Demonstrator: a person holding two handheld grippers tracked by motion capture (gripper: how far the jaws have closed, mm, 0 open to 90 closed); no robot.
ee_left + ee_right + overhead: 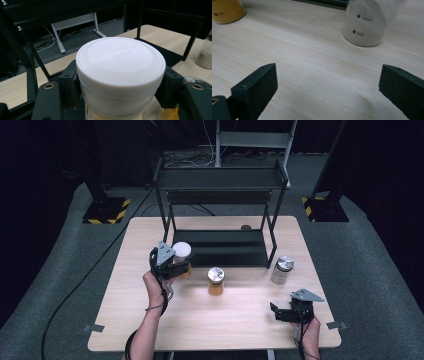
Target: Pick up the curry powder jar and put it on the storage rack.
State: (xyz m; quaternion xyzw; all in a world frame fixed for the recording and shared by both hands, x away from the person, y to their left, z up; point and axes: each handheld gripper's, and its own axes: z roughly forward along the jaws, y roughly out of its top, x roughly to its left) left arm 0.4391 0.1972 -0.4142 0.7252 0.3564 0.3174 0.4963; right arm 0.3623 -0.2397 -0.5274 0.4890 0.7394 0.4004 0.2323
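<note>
White-lidded jar (120,75) upright, lid up, between clamping left gripper (172,265) jaws; right gripper (327,92) jaws wide, empty.

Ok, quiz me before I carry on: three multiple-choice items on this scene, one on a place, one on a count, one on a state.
1. Where is the white-lidded jar?
A. between the left gripper's fingers
B. on the rack's top shelf
C. by the right gripper

2. How many jars with silver lids stand on the table?
A. none
B. two
C. four

3. What state is the right gripper in?
A. shut on a jar
B. shut on nothing
C. open

Answers: 1 A, the black fingers press both its sides. 2 B, the orange-filled jar and the pale-filled jar. 3 C, bare tabletop shows between its fingers.
</note>
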